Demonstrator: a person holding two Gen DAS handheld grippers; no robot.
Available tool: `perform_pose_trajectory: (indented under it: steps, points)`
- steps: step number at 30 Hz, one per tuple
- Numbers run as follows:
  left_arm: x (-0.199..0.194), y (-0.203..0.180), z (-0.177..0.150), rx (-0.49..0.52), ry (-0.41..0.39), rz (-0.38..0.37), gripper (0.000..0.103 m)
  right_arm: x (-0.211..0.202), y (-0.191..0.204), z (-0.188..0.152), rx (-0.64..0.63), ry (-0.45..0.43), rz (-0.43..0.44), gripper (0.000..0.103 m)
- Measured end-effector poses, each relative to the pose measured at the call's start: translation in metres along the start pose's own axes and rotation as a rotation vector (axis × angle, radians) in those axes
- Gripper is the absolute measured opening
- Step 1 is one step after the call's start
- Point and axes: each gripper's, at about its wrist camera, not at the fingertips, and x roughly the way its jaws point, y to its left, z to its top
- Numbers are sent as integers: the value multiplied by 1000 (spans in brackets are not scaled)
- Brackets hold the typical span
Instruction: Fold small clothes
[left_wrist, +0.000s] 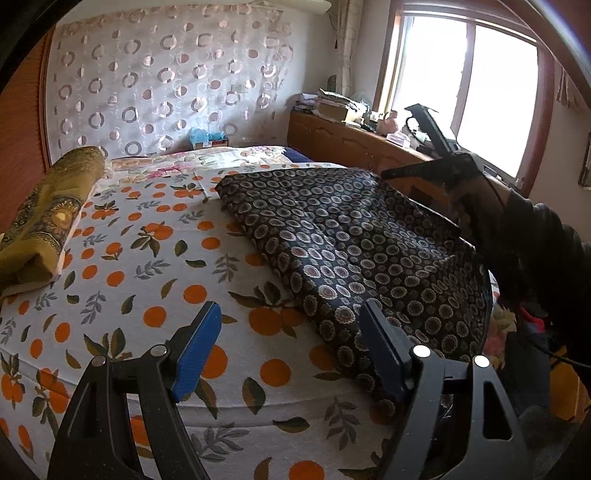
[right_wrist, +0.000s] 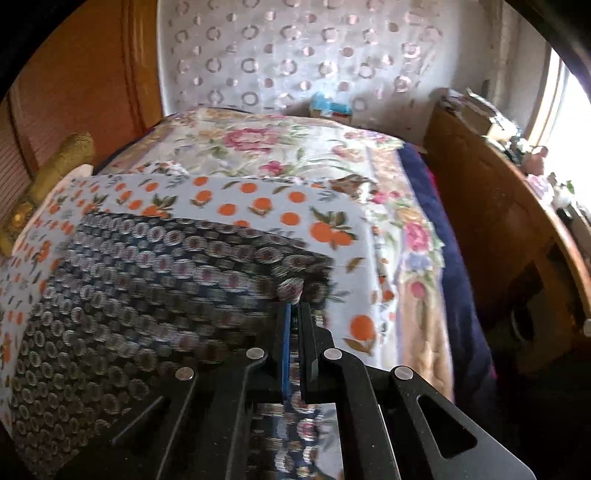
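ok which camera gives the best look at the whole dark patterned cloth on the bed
The left wrist view: the dark patterned cloth lies sharp across the bed, nearly whole, with the open left gripper short of it. The right wrist view is blurred and close, showing mainly the part pinched in the right gripper.

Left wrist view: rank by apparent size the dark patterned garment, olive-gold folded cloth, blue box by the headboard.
1. dark patterned garment, spread across the orange-print bedsheet
2. olive-gold folded cloth, at the left edge
3. blue box, clearly smallest, but also farthest from the camera, so its true size is unsure
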Motion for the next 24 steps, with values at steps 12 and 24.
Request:
perform_pose_trajectory:
  steps: [12, 24]
  points:
    - [8, -13, -3, 15, 27, -15, 78, -86, 38, -100, -14, -71, 40, 33]
    - [18, -23, -6, 35, 67, -22, 78, -124, 47, -153, -60, -14, 42, 19]
